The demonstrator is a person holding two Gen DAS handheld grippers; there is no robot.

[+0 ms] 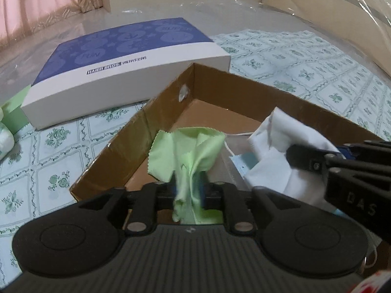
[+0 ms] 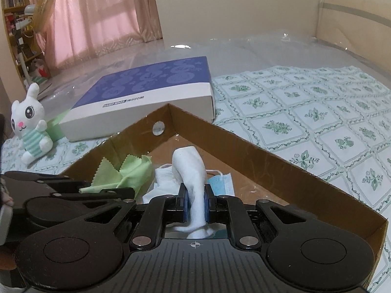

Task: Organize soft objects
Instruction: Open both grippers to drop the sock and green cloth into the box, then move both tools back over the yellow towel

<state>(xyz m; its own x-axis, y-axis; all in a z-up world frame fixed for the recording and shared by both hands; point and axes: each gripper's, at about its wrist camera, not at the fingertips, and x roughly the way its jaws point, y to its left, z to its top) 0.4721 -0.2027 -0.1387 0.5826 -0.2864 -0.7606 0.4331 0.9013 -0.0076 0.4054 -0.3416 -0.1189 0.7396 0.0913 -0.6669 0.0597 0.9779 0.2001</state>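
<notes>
My left gripper (image 1: pixel 189 193) is shut on a light green cloth (image 1: pixel 193 151) and holds it over the near left part of an open brown cardboard box (image 1: pixel 168 92). My right gripper (image 2: pixel 195 204) is shut on a white sock (image 2: pixel 189 168) and holds it over the box (image 2: pixel 244 141). The sock (image 1: pixel 273 146) and right gripper (image 1: pixel 315 161) show at the right in the left wrist view. A blue face mask (image 2: pixel 221 183) lies in the box beside the sock. The green cloth (image 2: pixel 124 173) and left gripper (image 2: pixel 105 190) show at the left in the right wrist view.
A blue and white flat box (image 1: pixel 122 66) lies behind the cardboard box on the green floral sheet (image 2: pixel 305 112). A white plush rabbit (image 2: pixel 30 124) sits at the left beside a green object (image 2: pixel 56 127). Clear plastic covers the far bed. A curtain (image 2: pixel 97 17) hangs behind.
</notes>
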